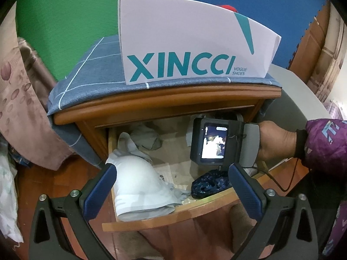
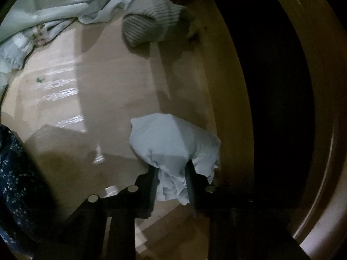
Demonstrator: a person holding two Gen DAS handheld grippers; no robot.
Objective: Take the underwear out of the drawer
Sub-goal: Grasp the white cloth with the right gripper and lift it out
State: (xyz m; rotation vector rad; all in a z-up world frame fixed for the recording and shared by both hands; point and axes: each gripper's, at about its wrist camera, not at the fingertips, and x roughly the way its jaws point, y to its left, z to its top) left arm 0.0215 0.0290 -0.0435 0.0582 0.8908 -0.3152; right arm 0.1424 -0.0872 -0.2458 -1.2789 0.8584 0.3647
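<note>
R gripper [image 2: 171, 184] clamped on a pale blue bunched cloth bundle [image 2: 173, 143], prob. the underwear, w/ the bundle low inside the open wooden drawer [image 1: 164, 216], near its right wall. L gripper [image 1: 171, 186] spread wide, empty, above the drawer front. Grab looks done; lift-out not yet. Further back: grey ribbed sock roll [image 2: 151, 26].

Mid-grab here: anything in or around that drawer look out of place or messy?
Mostly untidy. A white garment hangs over the open drawer's front edge, and small flecks litter the liner. The right claw is shut on a bunched pale cloth; nothing looks damaged.
</note>
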